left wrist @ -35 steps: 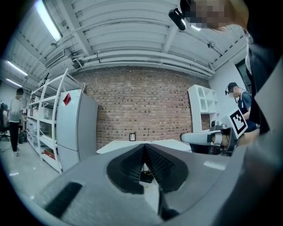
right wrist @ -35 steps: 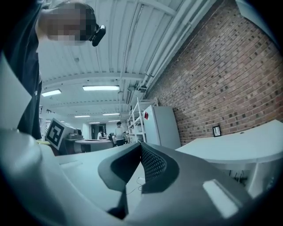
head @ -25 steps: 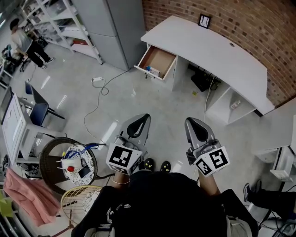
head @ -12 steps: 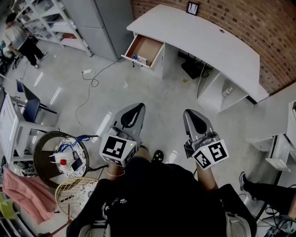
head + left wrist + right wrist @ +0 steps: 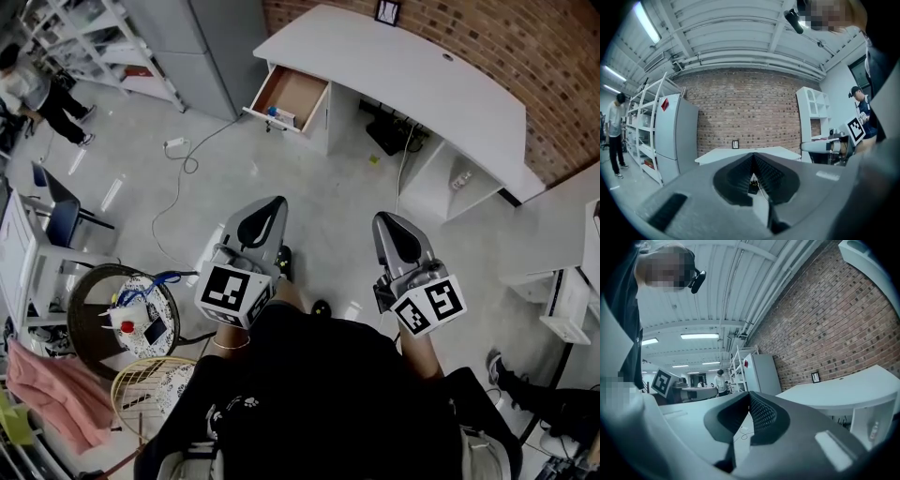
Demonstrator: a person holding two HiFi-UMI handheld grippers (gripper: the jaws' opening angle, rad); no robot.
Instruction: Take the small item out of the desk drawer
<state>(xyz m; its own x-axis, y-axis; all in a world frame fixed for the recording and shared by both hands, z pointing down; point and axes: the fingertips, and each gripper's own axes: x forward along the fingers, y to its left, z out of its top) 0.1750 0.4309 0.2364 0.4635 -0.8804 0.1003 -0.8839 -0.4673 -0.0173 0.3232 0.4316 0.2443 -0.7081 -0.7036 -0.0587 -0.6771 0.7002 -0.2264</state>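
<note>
The white curved desk (image 5: pixel 412 70) stands along the brick wall at the top of the head view. Its drawer (image 5: pixel 289 94) is pulled open at the left end, and a small blue item (image 5: pixel 273 111) lies near the drawer's front edge. My left gripper (image 5: pixel 273 203) and right gripper (image 5: pixel 387 218) are held side by side over the floor, well short of the desk, both pointing toward it. In the left gripper view the left gripper (image 5: pixel 752 155) has its jaws together and empty, with the desk (image 5: pixel 723 154) beyond. The right gripper (image 5: pixel 749 394) is likewise shut and empty.
A white cable with an adapter (image 5: pixel 176 144) trails across the floor toward the drawer. A grey cabinet (image 5: pixel 192 47) and shelving (image 5: pixel 103 37) stand left of the desk. A round stool with clutter (image 5: pixel 127 319), a racket (image 5: pixel 155 394) and a blue chair (image 5: pixel 58 202) are at the left. A person (image 5: pixel 42 94) stands far left.
The desk and open drawer have shifted up and to the left in the head view. Both grippers have moved slightly with the person, and their jaws stay together.
</note>
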